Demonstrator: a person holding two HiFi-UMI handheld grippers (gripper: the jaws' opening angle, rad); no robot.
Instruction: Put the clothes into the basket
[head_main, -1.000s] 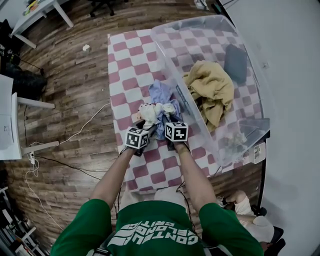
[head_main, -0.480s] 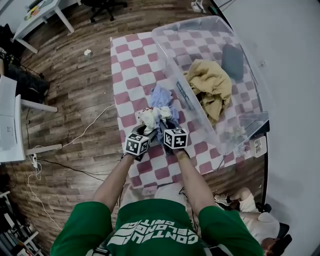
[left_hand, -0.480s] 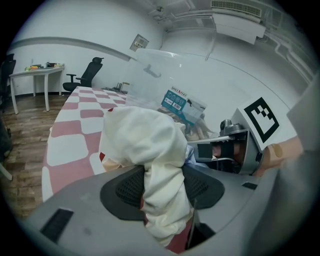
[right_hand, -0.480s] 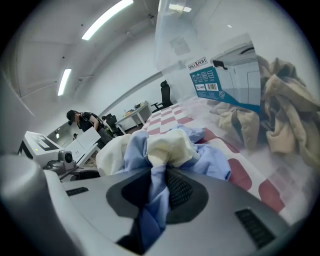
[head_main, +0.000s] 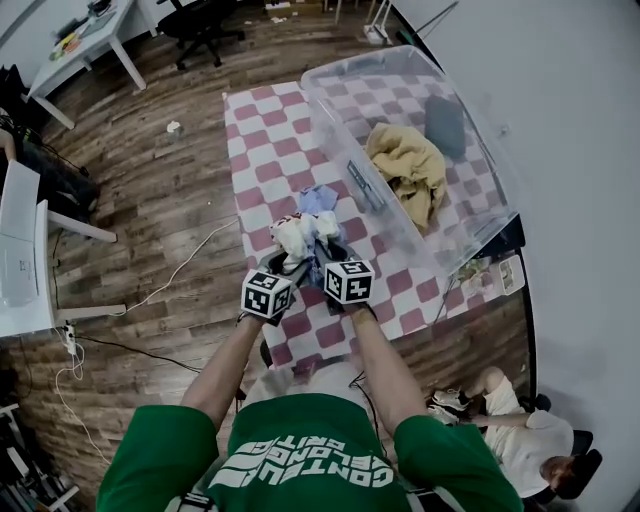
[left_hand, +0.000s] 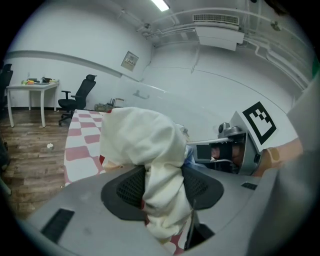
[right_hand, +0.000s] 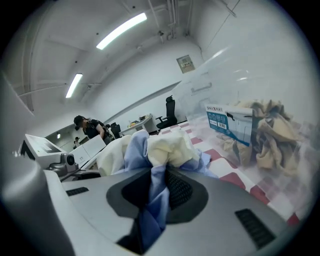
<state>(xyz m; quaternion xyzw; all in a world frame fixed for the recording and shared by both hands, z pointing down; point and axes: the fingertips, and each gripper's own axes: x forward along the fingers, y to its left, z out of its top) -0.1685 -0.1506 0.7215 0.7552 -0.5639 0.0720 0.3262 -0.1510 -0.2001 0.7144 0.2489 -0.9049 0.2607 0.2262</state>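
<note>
Both grippers are up off the table (head_main: 262, 130) with one bundle shared between them. Left gripper (left_hand: 162, 189): jaws have just been closing, pads pinched on a thick fold of the cream garment (left_hand: 137, 142). Right gripper (right_hand: 156, 190): jaws nearly together, clamped on a thin twist of the light-blue garment (right_hand: 134, 150), with cream cloth bunched just ahead of it. In the head view the bundle hangs over the red-and-white checked cloth, just beside the near long wall of the clear plastic basket (head_main: 345, 150) but not yet over it. A mustard-yellow garment (head_main: 408, 168) and a dark grey piece (head_main: 445, 125) lie inside. Judgement: the step in hand is the carry. To do it well, raise both grippers together so loose cloth clears the rim, and keep them close so neither garment is tugged from the other's grip. Swing right over the open middle and let go only once the whole bundle is inside the walls. Risk: the blue cloth sticking out ahead catches the rim or drapes outside
</note>
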